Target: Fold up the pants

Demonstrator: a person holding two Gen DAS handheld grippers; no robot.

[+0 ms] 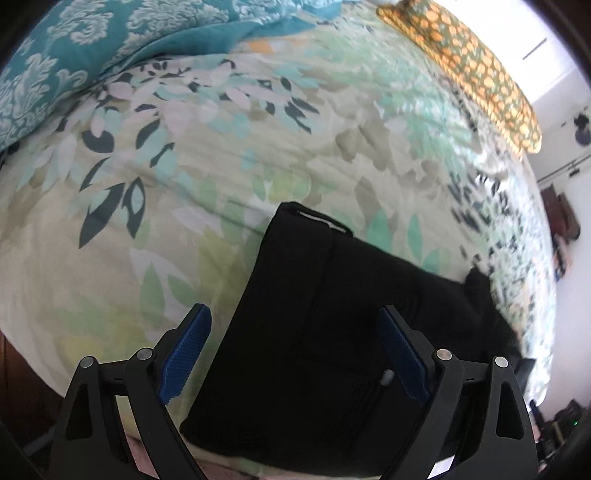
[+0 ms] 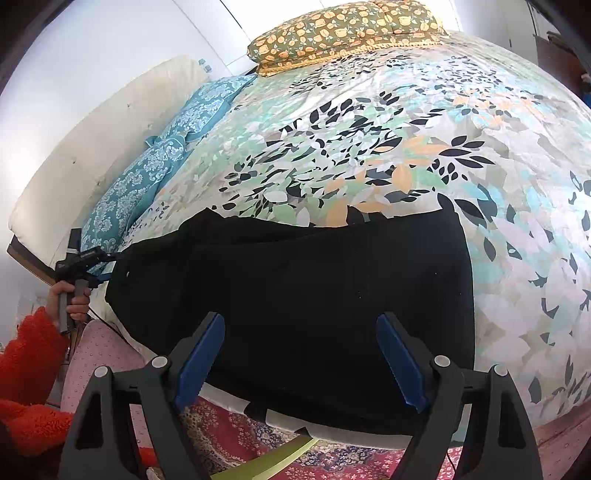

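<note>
Black pants lie folded lengthwise on the floral bedspread along the bed's near edge. In the left wrist view the pants show their waistband end with a white label. My left gripper is open and empty, its blue fingers spread just above the waist end. My right gripper is open and empty, hovering over the middle of the pants. The left gripper also shows in the right wrist view, held in a hand at the pants' left end.
A teal patterned blanket lies along the far left of the bed. An orange floral pillow sits at the head. A red patterned rug covers the floor below the bed edge. The person's orange sleeve is at left.
</note>
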